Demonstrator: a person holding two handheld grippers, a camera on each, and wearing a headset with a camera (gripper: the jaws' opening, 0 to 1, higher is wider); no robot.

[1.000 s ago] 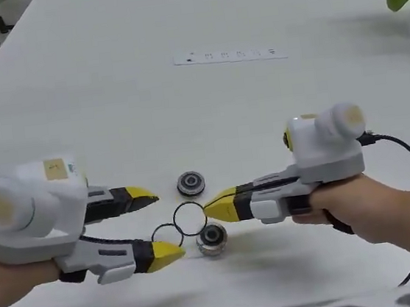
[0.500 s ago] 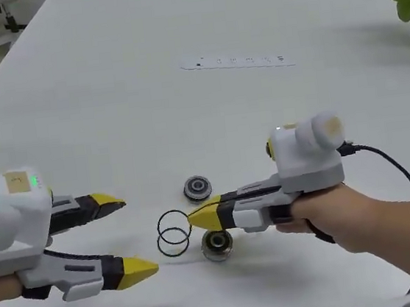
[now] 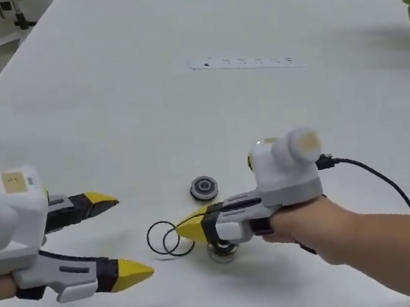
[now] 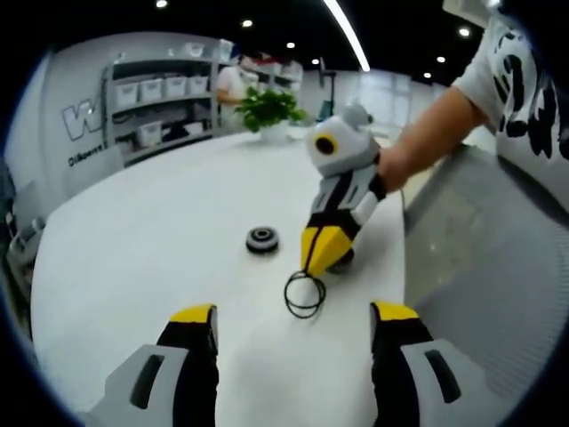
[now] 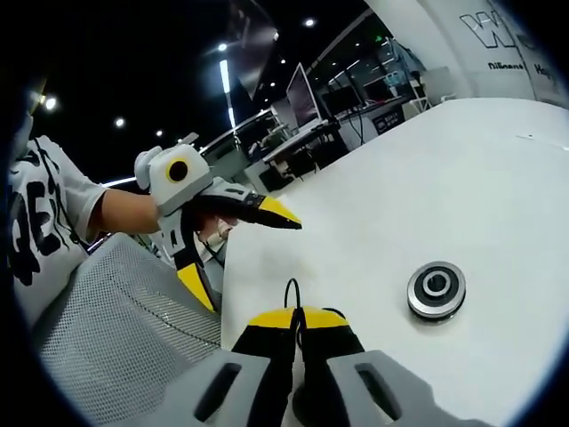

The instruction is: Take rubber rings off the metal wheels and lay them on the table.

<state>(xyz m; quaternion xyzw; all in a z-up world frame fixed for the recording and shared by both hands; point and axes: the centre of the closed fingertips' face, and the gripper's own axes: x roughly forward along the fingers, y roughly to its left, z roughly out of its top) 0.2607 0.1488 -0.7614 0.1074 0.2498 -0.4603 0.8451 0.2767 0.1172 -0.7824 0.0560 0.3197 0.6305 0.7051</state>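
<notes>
Bright even overhead light; soft shadows on table (image 3: 148, 108); fisheye views warped, dim ceilings.

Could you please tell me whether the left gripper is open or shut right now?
Open. The left gripper has its yellow-tipped jaws spread wide apart in its own view, and it is holding nothing.

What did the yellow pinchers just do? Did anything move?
The right gripper, shut on a rubber ring, dragged it toward the person's left, away from both wheels. The left gripper, open, pulled back from the rings. The far wheel and the near wheel stayed put on the table; the near one now sits partly under the right gripper.
</notes>
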